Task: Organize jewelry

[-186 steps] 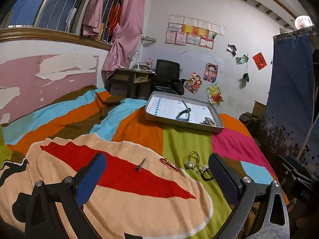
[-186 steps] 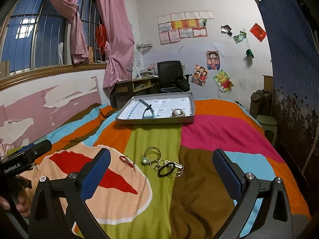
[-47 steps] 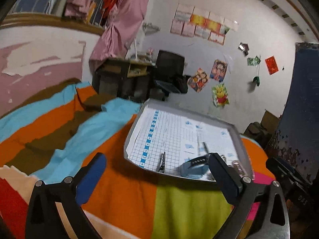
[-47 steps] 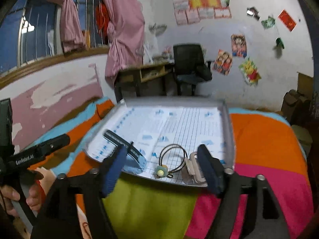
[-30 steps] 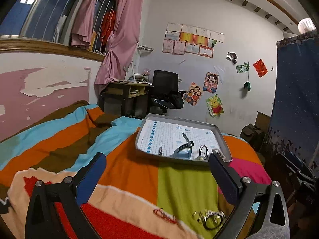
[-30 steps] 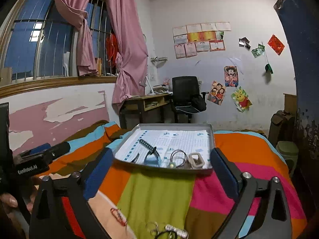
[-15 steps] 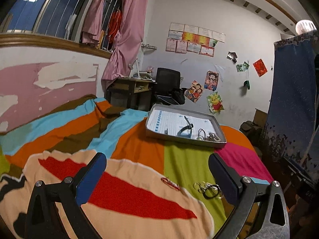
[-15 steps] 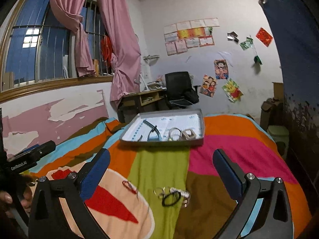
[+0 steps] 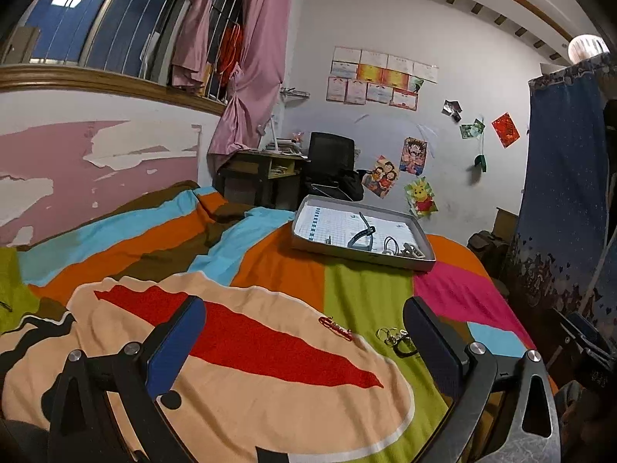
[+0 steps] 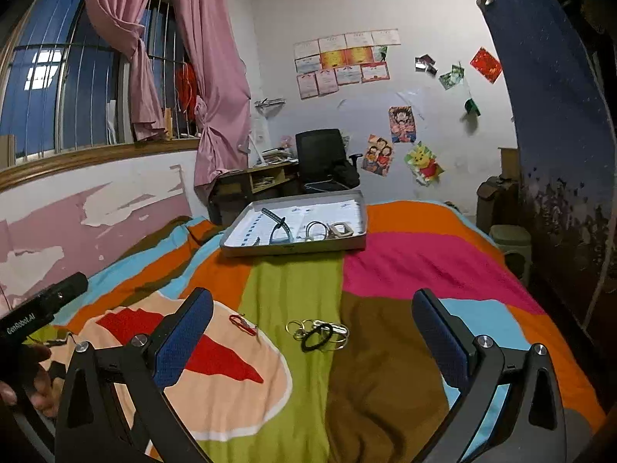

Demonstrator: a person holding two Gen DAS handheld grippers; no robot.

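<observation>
Both the left gripper (image 9: 304,332) and right gripper (image 10: 312,328) gape wide, empty, over the bedspread (image 10: 405,262). Ring cluster (image 10: 318,333) and red clip (image 10: 242,323) lie just ahead; tray (image 10: 293,247) well beyond, open blanket between.

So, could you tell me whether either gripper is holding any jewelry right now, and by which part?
Nothing is held: the left gripper and right gripper are both open and empty above the bedspread.
</observation>
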